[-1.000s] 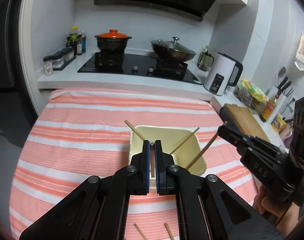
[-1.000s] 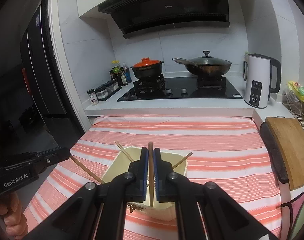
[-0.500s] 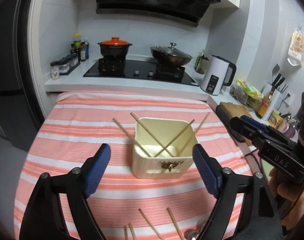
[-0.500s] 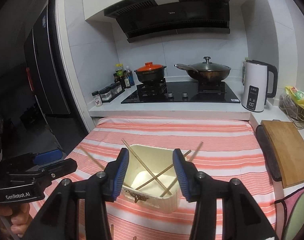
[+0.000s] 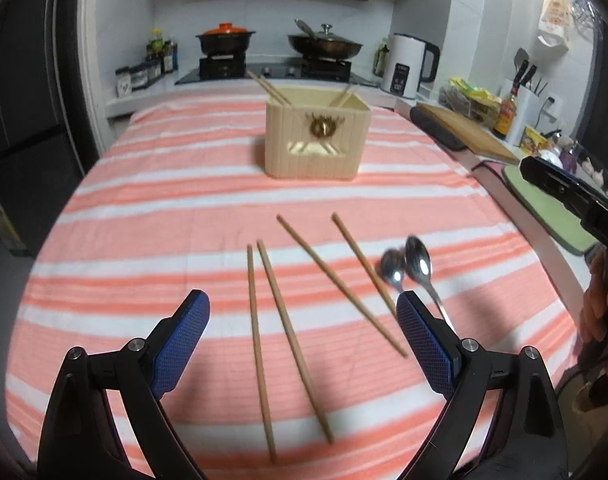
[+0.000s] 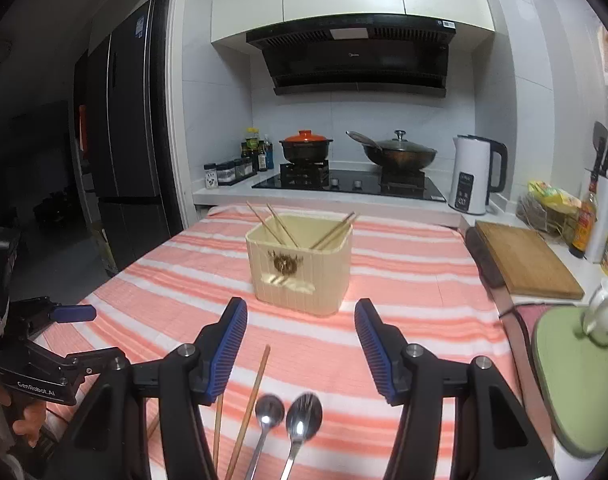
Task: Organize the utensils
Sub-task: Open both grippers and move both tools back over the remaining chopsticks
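Striped orange-and-white tablecloth (image 5: 143, 208) covered the table, kitchen counter with stove behind. Cream utensil box (image 5: 318, 142) stood upright mid-table toward the far side, four chopsticks in the box (image 6: 283, 228) leaning against its rim, two left, two right. Left gripper (image 5: 301, 340) had just been opening, jaws wide, nothing between the pads; it hovered over the near part of the cloth. Right gripper (image 6: 299, 344) had just been opening too, jaws moderately wide and empty, box seen beyond the gap. Four loose chopsticks (image 5: 291, 332) lay flat on the cloth near the left gripper, one pair close together, the other two apart and angled. Two metal spoons (image 5: 412, 264) lay side by side just right of the chopsticks, bowls pointing toward the box, well apart from it. In the right wrist view the spoons sat below and between the right gripper's fingers, not touched.
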